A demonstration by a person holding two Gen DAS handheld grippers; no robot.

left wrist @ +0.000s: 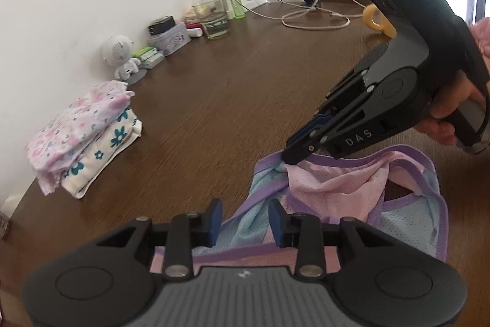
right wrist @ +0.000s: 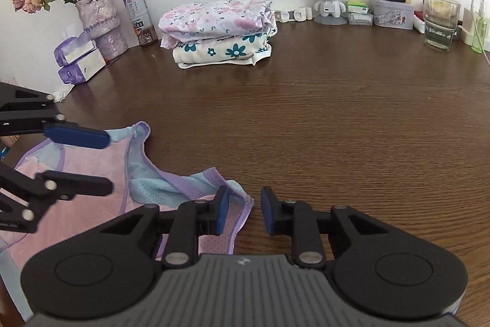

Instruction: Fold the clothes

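A: Pink-and-blue mesh garment lying rumpled on near edge of wooden table. Folded stack well apart, by wall.

B: Left gripper parted over cloth, nothing clamped. Right gripper parted at hem, unclamped.

A: Risk: pinching one layer only, dragging garment askew.

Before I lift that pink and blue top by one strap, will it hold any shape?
Probably not. The top looks like thin mesh, lying crumpled with sagging straps, so it should droop. It seems light and may slide on the smooth wooden table if pushed.
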